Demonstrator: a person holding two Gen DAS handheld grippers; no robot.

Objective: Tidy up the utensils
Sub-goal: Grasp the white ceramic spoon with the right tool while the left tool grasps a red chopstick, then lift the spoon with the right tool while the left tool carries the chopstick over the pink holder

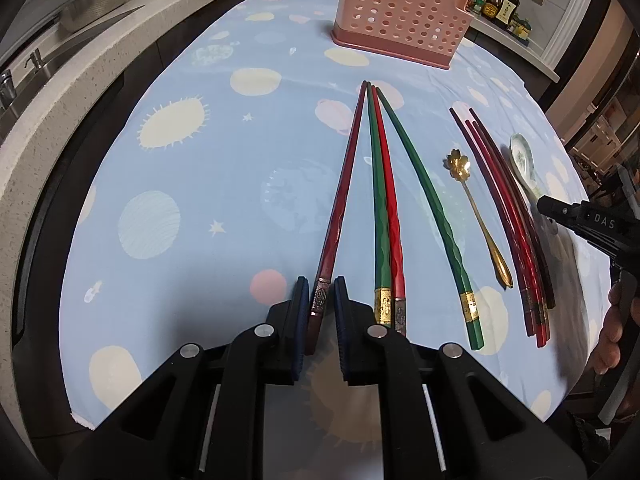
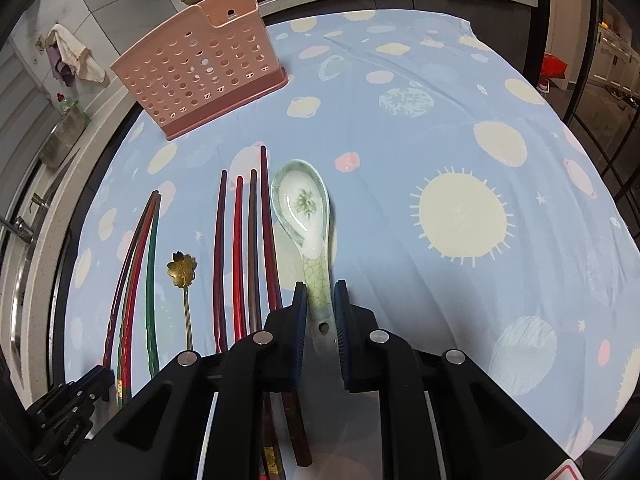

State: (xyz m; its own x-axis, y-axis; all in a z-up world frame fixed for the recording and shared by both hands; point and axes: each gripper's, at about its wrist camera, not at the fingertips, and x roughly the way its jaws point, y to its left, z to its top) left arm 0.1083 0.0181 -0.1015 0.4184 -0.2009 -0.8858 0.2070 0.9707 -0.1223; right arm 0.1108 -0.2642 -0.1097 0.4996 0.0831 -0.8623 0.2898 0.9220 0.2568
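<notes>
A: Left gripper (image 1: 321, 312): jaws clenched on the butt end of the dark red chopstick (image 1: 344, 208), pads against its patterned band. The stick's tip points toward the pink perforated holder (image 1: 400, 16).

B: Is the stick lifted?

A: Cannot tell. Just beside it lie a green chopstick (image 1: 376, 200) and a red chopstick (image 1: 389, 200), then a second green one (image 1: 432, 208) angled off.

B: Right side?

A: Right gripper (image 2: 320, 320): jaws closed on the crackle-glazed handle of the ceramic spoon (image 2: 302, 200), bowl up on the blue patterned cloth (image 2: 440, 120). Four dark red chopsticks (image 2: 240, 248) lie just beside the spoon; the gold flower spoon (image 2: 183, 272) lies between them and the left group. No earlier frame given.
</notes>
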